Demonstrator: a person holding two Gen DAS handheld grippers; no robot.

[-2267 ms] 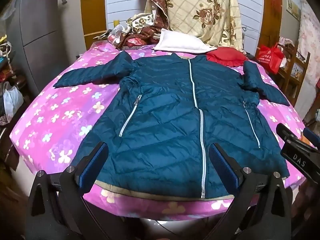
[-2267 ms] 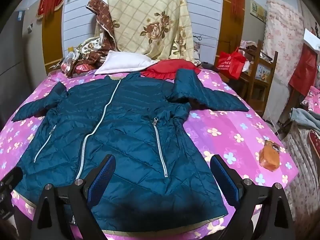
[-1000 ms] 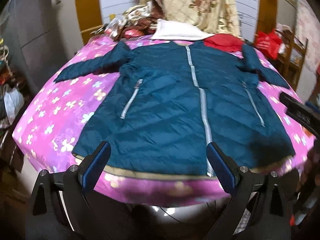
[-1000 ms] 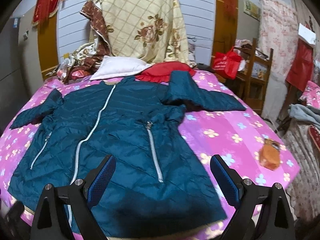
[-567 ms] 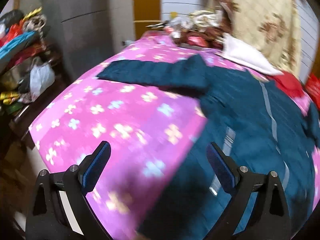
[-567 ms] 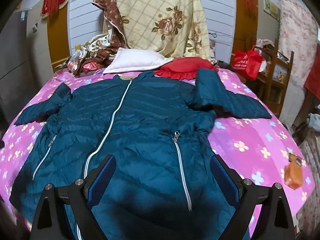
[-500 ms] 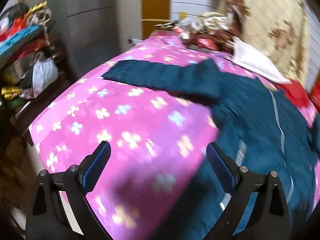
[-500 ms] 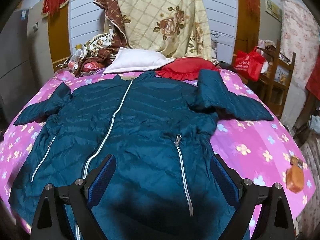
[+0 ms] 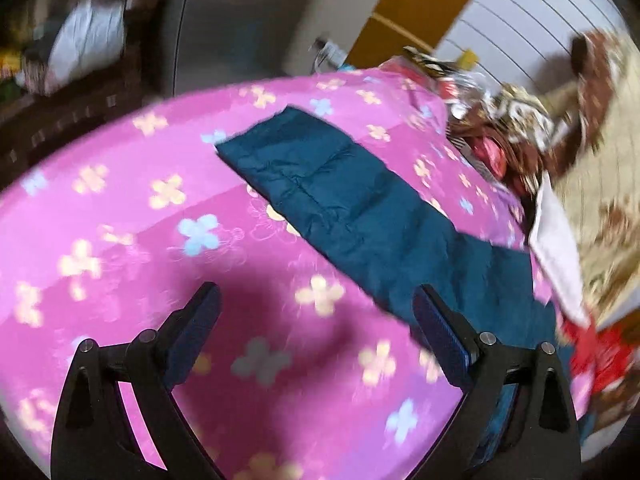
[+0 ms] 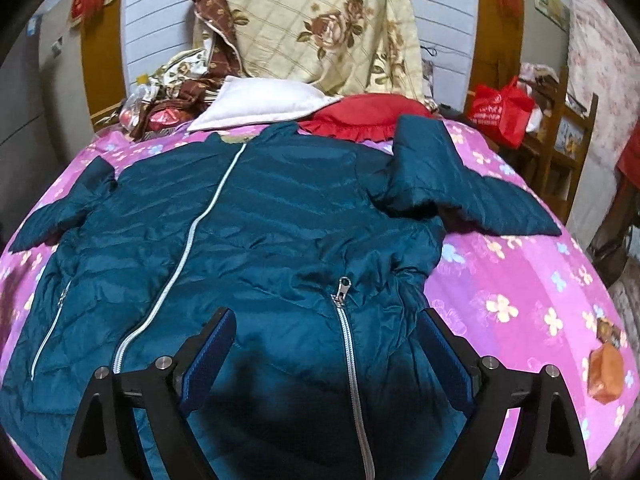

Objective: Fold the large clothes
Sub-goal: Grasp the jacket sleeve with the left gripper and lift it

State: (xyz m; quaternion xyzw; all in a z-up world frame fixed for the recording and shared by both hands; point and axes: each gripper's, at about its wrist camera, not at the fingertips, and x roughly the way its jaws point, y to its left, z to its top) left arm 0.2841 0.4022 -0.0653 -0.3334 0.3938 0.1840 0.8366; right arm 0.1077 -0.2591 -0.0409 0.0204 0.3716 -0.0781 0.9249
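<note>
- teal jacket [image 10: 260, 240] lies flat and zipped on the pink bedspread [image 10: 520, 280], both sleeves out, nothing folded yet
- left gripper [image 9: 316, 320] spread wide, empty, near a sleeve [image 9: 340, 196]
- right gripper [image 10: 326, 344] above the jacket front, jaws closing slightly, gripping nothing

Jacket [image 10: 256, 240] flat on bedspread [image 10: 520, 280], pillow [image 10: 260, 104] behind its collar.

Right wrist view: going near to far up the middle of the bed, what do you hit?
Right hand-held gripper, jaws closing with nothing pressed between them → teal jacket's pocket zipper pull → jacket collar → white pillow → cream floral quilt against the wall.
</note>
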